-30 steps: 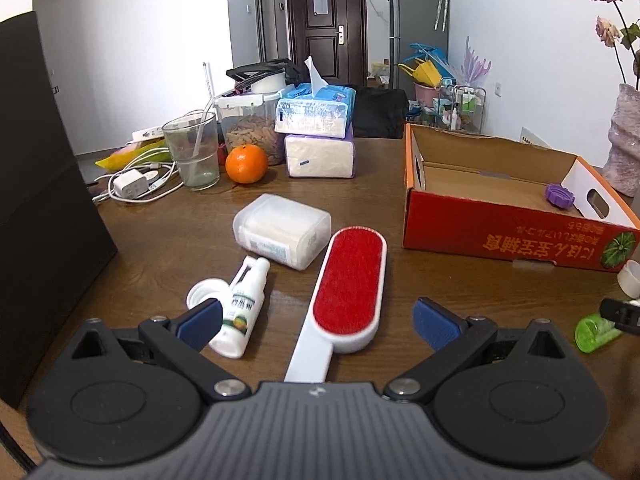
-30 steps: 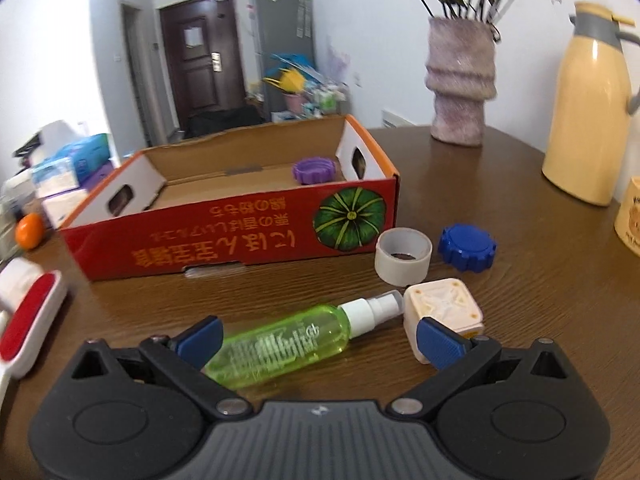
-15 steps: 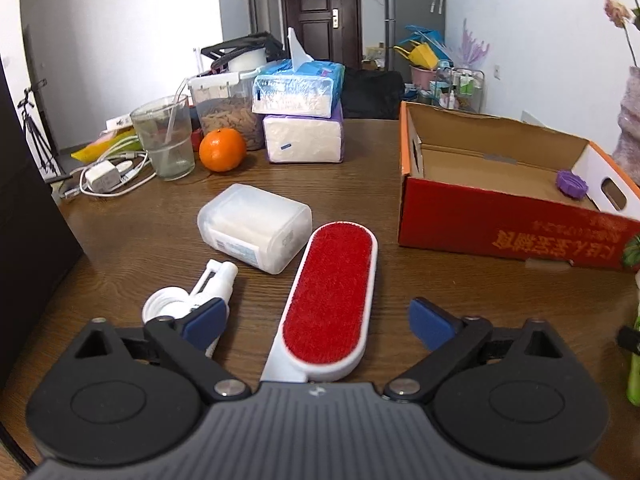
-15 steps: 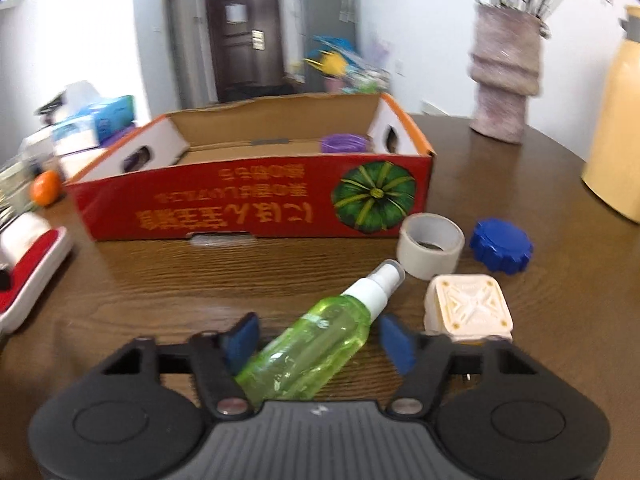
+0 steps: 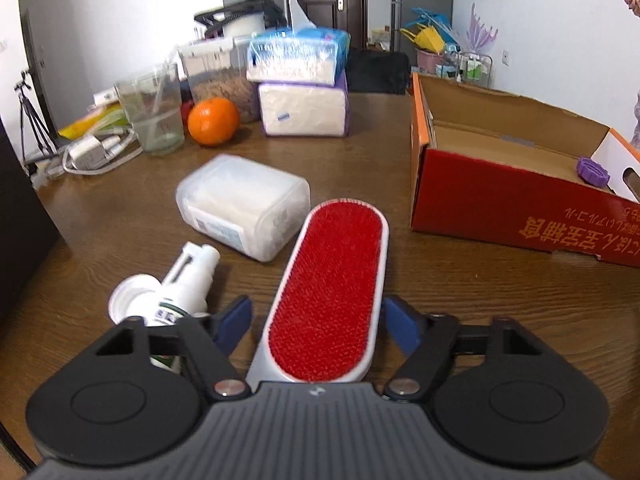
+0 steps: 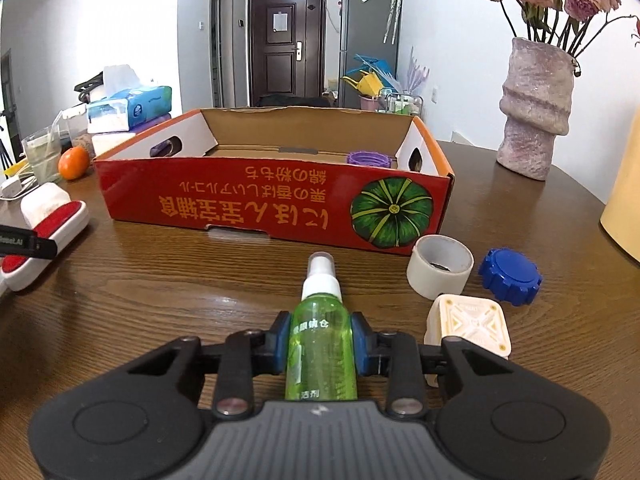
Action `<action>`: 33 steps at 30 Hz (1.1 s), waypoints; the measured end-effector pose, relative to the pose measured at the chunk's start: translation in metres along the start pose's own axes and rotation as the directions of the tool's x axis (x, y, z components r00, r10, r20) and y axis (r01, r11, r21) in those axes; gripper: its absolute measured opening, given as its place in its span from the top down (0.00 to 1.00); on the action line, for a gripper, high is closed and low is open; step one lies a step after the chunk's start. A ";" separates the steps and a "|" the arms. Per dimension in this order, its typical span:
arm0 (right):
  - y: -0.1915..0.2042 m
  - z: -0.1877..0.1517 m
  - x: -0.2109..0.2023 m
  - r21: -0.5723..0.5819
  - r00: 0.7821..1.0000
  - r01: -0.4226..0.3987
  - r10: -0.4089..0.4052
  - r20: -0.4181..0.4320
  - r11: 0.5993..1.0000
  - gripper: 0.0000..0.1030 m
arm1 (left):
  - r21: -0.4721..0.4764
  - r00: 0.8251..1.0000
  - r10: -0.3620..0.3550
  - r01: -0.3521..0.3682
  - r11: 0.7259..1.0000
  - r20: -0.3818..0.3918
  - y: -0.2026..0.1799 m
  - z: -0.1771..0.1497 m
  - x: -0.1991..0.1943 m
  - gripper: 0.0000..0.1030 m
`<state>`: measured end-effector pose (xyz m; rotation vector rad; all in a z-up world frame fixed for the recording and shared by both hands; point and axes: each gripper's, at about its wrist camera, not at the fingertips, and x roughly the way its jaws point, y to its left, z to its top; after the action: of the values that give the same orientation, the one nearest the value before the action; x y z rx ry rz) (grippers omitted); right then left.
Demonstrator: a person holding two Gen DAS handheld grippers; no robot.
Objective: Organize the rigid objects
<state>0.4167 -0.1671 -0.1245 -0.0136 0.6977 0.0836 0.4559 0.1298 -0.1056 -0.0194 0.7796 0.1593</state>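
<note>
1. My right gripper (image 6: 319, 342) is clamped on the green spray bottle (image 6: 321, 346), blue pads pressing both sides of its body, nozzle pointing toward the red cardboard box (image 6: 276, 204). The bottle seems to lie on the tabletop (image 6: 160, 312), a little in front of the box's near wall.
2. To do this well, I judge I should lift straight up until the bottle clears that wall, then carry it over and release low inside, away from the purple cap (image 6: 368, 159) near the box's right end.
3. I'd watch the cream square block (image 6: 468, 328), which sits just beside my right finger; a sideways swing could knock it, or the tape roll (image 6: 440, 270) and blue cap (image 6: 510, 276) beyond.
4. My left gripper (image 5: 318, 322) has just been closing around the red lint brush (image 5: 330, 300); the brush head lies between the jaws, but the pads do not yet look pressed on it.
5. I'd centre on the brush before squeezing, keeping the left finger off the white bottle (image 5: 180, 292) lying alongside.
</note>
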 end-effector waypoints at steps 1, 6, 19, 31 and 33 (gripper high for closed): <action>0.000 0.000 0.000 -0.001 1.000 0.001 -0.001 0.001 1.000 0.71 | -0.003 1.000 -0.015 0.015 1.000 -0.008 0.001 -0.001 0.002 0.39; 0.001 -0.001 0.000 -0.002 1.000 0.003 -0.003 0.005 1.000 0.70 | 0.004 1.000 -0.017 0.017 1.000 0.011 0.000 -0.004 0.000 0.45; -0.006 -0.008 -0.008 0.025 1.000 0.010 -0.010 0.000 1.000 0.49 | 0.023 1.000 -0.005 0.004 1.000 0.023 -0.003 -0.010 -0.007 0.45; -0.005 -0.015 -0.020 0.016 0.999 -0.023 0.023 0.023 1.000 0.71 | 0.015 0.998 0.012 -0.013 1.000 0.059 -0.003 -0.013 -0.020 0.45; -0.006 -0.015 -0.021 0.024 0.999 -0.027 0.027 0.030 0.999 0.71 | 0.009 0.998 0.011 -0.012 1.000 0.067 -0.003 -0.013 -0.024 0.45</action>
<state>0.3910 -0.1748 -0.1225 0.0200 0.6691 0.1011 0.4305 0.1227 -0.0986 -0.0010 0.7138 0.1667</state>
